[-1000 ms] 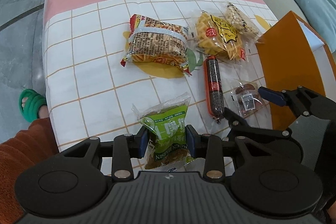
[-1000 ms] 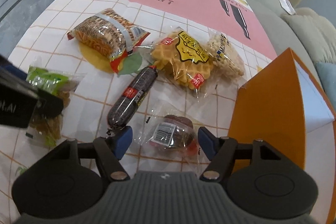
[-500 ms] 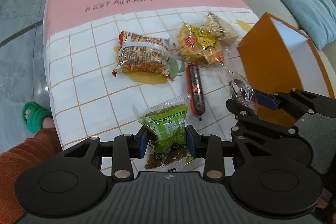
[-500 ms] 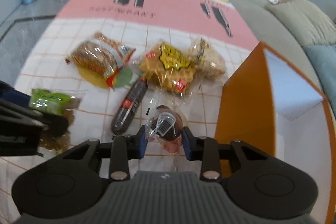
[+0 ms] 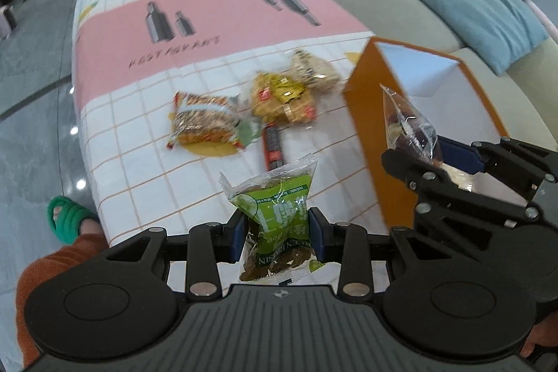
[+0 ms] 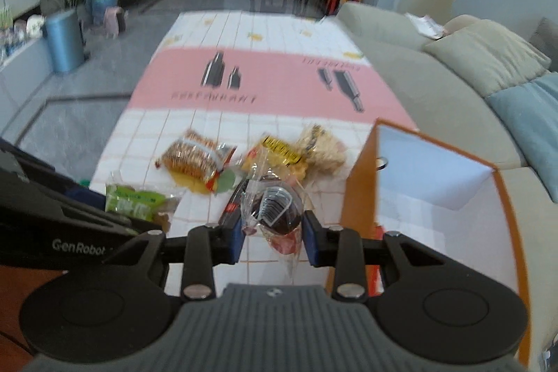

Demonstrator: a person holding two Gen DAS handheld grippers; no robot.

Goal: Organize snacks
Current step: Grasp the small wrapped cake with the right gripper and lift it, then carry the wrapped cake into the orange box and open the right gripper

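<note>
My left gripper (image 5: 277,234) is shut on a green raisin packet (image 5: 275,218), held up above the table. In the right wrist view that packet (image 6: 136,206) shows at the left. My right gripper (image 6: 273,230) is shut on a clear packet with a dark round snack (image 6: 277,210). From the left wrist camera this packet (image 5: 408,124) hangs in front of the orange box (image 5: 369,135). A dark sausage stick (image 5: 272,147), a noodle pack (image 5: 204,122), a yellow waffle pack (image 5: 280,100) and a pale snack bag (image 5: 314,72) lie on the tablecloth.
The orange box (image 6: 359,183) with a white inside stands open at the right of the table. A grey sofa with cushions (image 6: 484,61) runs along the right. A person's green slipper (image 5: 66,215) and an orange sleeve (image 5: 45,271) are at the left table edge.
My right gripper closed on the dark snack packet and lifted it toward the orange box. My left gripper rose with the green packet still in it.
</note>
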